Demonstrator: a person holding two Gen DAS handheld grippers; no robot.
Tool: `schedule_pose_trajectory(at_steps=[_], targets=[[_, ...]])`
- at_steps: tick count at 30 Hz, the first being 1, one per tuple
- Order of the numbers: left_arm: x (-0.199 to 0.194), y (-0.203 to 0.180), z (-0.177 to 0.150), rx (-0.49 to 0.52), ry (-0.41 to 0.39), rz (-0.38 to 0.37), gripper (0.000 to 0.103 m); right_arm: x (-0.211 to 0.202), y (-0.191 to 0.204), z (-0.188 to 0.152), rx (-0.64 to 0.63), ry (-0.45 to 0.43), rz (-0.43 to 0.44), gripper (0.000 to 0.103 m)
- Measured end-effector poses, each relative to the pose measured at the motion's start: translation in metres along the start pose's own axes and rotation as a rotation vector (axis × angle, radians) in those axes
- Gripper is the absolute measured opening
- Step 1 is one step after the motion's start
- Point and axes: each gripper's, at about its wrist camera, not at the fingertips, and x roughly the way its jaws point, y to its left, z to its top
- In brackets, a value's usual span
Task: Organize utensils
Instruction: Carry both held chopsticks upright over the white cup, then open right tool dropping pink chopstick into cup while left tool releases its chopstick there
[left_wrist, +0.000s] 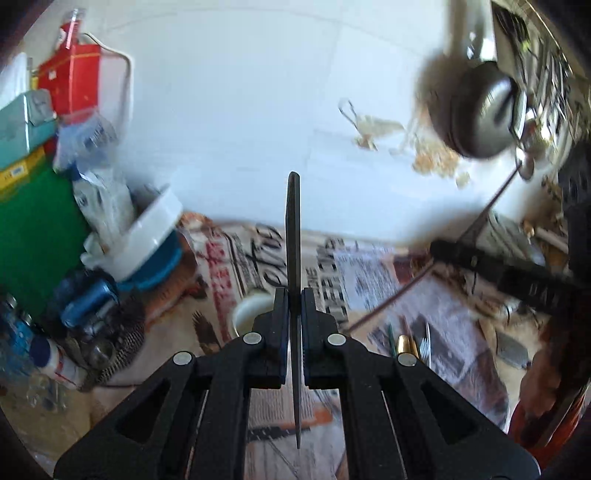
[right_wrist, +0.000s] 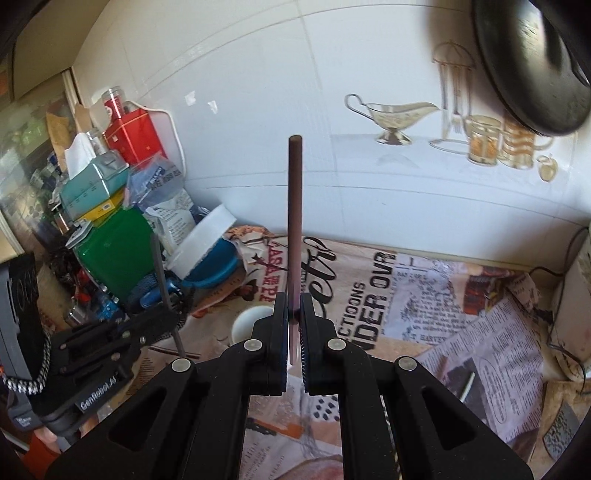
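My left gripper (left_wrist: 294, 306) is shut on a thin dark flat utensil, like a knife seen edge-on (left_wrist: 293, 236), which stands upright above the counter. My right gripper (right_wrist: 294, 314) is shut on a brown chopstick (right_wrist: 295, 206), also held upright. A white cup (right_wrist: 248, 322) stands on the newspaper-print mat just below and left of the right gripper; it also shows in the left wrist view (left_wrist: 248, 312). The left gripper with its utensil shows in the right wrist view (right_wrist: 159, 325) at the left. Several utensils (left_wrist: 410, 345) lie on the mat at the right of the left gripper.
Clutter fills the left corner: a green container (right_wrist: 110, 251), red tin (right_wrist: 135, 138), tissue box (right_wrist: 92, 184), white lid on a blue bowl (right_wrist: 201, 254). A dark pan (right_wrist: 532, 70) hangs top right. A white tiled wall (right_wrist: 295, 92) is behind. Cables (right_wrist: 561, 343) lie right.
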Motion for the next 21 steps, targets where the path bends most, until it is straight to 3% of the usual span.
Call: schedule_pose_trajectory(at_steps=[10,21], targets=[[0.021,0.027,0.051,-0.058,-0.106,0.063,0.004,0.032,0.018,0.022,-0.040,0.013,0.061,0.005],[0.101,0.049,0.053,-0.104,-0.023,0.122,0.004,0.096,0.009,0.015,-0.034,0.165,0.105,0.005]])
